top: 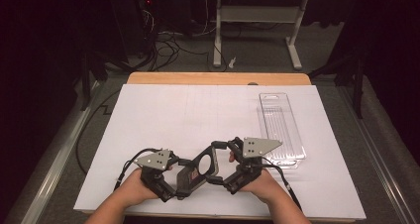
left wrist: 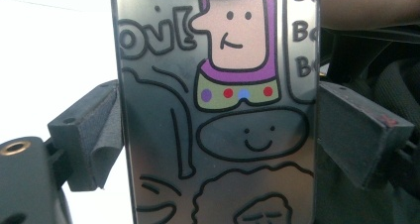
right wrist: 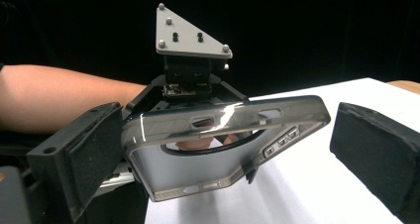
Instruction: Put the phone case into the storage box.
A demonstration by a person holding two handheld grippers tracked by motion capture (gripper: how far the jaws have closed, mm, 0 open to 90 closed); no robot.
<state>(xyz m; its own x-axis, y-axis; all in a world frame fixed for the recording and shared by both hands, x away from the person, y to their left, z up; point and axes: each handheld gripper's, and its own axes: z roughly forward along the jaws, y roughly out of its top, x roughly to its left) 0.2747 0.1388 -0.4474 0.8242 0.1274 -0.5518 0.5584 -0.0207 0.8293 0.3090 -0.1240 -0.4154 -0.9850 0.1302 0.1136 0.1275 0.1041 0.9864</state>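
Phone case held up between both grippers, low over the near edge of the white table.

The left gripper (top: 184, 177) pinches the phone case (top: 199, 168) across its width, pads pressed on both long edges. The right gripper (top: 229, 152) stands spread around the case's far end, one pad touching, the other apart. It looks like a handover or re-grip; next the right jaws need to close squarely. The clear plastic tray (top: 281, 127) lies to the right.
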